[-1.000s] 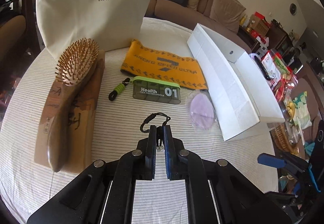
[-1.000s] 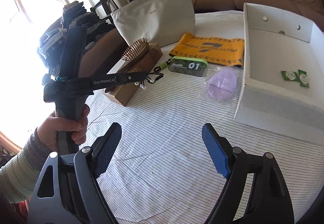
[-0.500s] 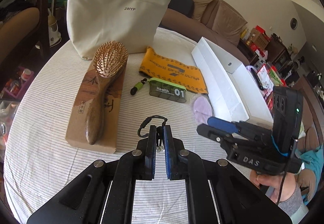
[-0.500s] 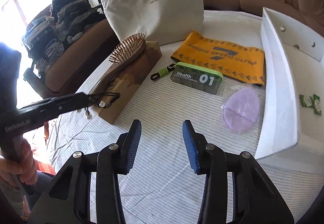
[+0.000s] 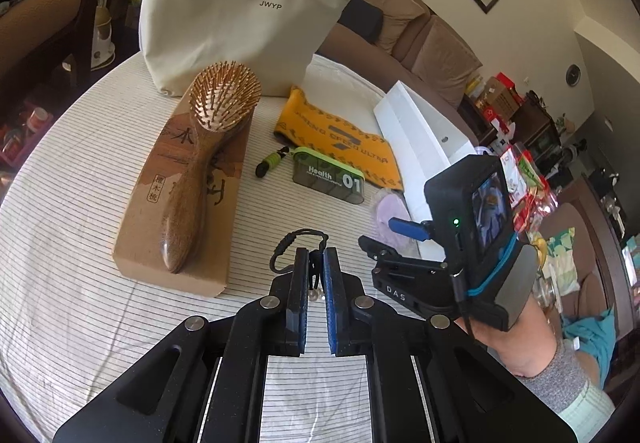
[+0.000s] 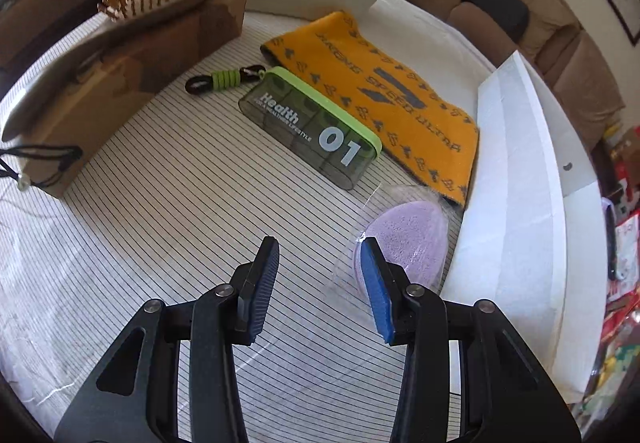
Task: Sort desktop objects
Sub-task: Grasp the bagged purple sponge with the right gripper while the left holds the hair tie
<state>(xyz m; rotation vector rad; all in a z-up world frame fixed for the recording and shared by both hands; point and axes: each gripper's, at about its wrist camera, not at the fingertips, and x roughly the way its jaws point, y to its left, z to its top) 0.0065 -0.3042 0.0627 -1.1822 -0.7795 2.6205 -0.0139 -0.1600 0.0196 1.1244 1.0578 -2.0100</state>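
Striped cloth (image 5: pixel 80 211) covers round table, sofa (image 5: pixel 424 39) behind. My left gripper (image 5: pixel 316 263) is clamped tight on a black cord (image 5: pixel 298 241), whose loop sticks out past the tips, above the cloth near table's front. In right view same cord (image 6: pixel 44 159) shows at left edge with a small bead hanging.

My right gripper (image 6: pixel 320 255) points steeply down at the cloth, jaws half apart, having just been closing; nothing between them. Its right finger (image 6: pixel 376 283) overlaps the purple sponge (image 6: pixel 412 239), wrapped in clear plastic; contact unclear. In left view that gripper (image 5: pixel 404 231) sits right of mine, held by a hand (image 5: pixel 516 339) in a grey sleeve.

Beyond the sponge: pill box (image 6: pixel 312 131) marked "Health 01", green lid, with green-black strap (image 6: pixel 224 79) just left of it. Yellow towel (image 6: pixel 384 91) behind the pill box, touching or nearly. White tray (image 6: pixel 520 179) just right of sponge and towel. Hairbrush (image 5: pixel 200 171) lies on brown box (image 5: pixel 144 227) at left. Beige bag (image 5: pixel 236 7) marked JWYP stands upright at the back.
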